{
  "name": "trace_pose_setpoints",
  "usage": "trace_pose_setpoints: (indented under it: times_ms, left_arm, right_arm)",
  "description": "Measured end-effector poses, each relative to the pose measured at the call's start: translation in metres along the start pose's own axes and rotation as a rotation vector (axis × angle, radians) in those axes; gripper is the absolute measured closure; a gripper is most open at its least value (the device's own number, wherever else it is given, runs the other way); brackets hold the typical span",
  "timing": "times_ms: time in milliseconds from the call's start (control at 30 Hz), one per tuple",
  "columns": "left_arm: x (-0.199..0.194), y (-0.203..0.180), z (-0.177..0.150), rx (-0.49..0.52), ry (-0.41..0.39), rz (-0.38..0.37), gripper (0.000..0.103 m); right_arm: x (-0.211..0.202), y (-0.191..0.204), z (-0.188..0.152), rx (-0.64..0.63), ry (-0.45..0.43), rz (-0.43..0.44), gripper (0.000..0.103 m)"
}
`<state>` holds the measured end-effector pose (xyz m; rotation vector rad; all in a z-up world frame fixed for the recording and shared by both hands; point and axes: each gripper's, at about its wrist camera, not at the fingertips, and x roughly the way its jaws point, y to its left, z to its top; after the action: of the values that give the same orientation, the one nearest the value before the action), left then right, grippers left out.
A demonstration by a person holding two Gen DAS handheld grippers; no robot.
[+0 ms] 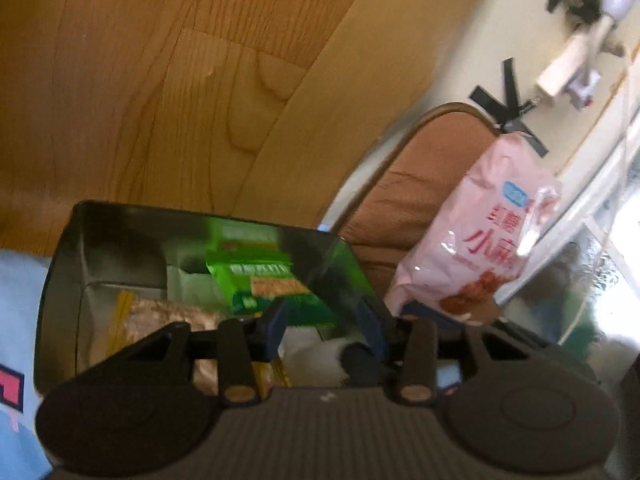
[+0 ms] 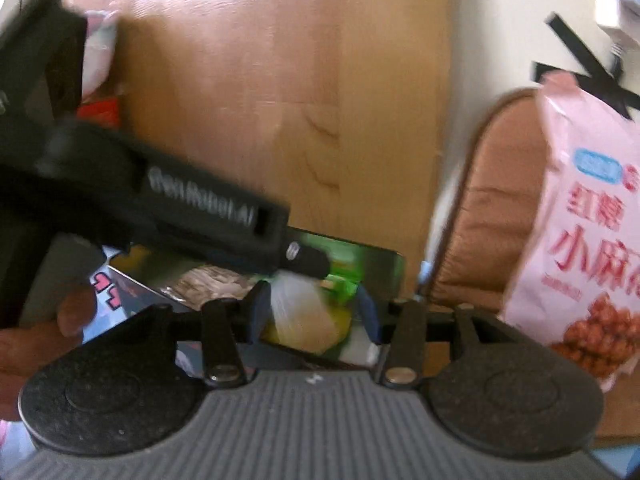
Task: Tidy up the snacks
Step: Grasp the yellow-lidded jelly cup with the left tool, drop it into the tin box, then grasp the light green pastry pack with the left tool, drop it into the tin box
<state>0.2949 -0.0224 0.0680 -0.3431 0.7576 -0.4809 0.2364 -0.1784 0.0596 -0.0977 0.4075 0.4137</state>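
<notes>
With both grippers' fingers [image 1: 280, 324] spread and empty, we judged the pink snack bag [image 1: 476, 236], beyond our right-side finger, light, crinkly, slippery, best pinched at its top seam.

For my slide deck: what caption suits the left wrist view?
Left tongs open over a metal tin of snacks, green pack inside, pink bag standing beside it.

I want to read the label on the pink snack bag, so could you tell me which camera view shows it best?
The right wrist view: the pink snack bag is large and close there, its red characters and blue logo legible, though the frame edge crops its right side. The left wrist view shows the whole bag, but smaller and blurrier.
</notes>
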Motion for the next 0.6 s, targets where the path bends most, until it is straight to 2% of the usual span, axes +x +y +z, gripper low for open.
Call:
trace_pose_setpoints:
  times_ms: [100, 200, 300, 400, 467, 533, 567, 600]
  left_arm:
    - [-0.032, -0.001, -0.013, 0.013, -0.008, -0.054, 0.063]
    - [-0.074, 0.001, -0.035, 0.031, -0.004, -0.075, 0.06]
    - [-0.106, 0.012, -0.077, 0.013, 0.067, -0.067, 0.058]
    - [-0.124, 0.029, -0.121, -0.052, 0.148, -0.055, 0.058]
    - [-0.134, 0.039, -0.146, -0.104, 0.179, -0.053, 0.058]
    - [-0.142, 0.043, -0.165, -0.14, 0.192, -0.05, 0.058]
    - [-0.146, 0.045, -0.172, -0.153, 0.196, -0.054, 0.058]
    - [-0.149, 0.046, -0.18, -0.164, 0.195, -0.067, 0.059]
  right_arm:
    - [-0.035, -0.008, -0.014, 0.068, -0.028, 0.029, 0.045]
    - [-0.074, -0.008, -0.043, 0.163, 0.013, 0.145, 0.045]
    - [-0.102, 0.005, -0.082, 0.22, 0.091, 0.232, 0.046]
    - [-0.11, 0.023, -0.109, 0.258, 0.159, 0.27, 0.048]
    - [-0.109, 0.033, -0.116, 0.273, 0.182, 0.278, 0.054]
    - [-0.11, 0.042, -0.12, 0.294, 0.169, 0.271, 0.055]
    - [-0.11, 0.045, -0.119, 0.299, 0.172, 0.288, 0.066]
    - [-0.108, 0.049, -0.119, 0.316, 0.18, 0.313, 0.068]
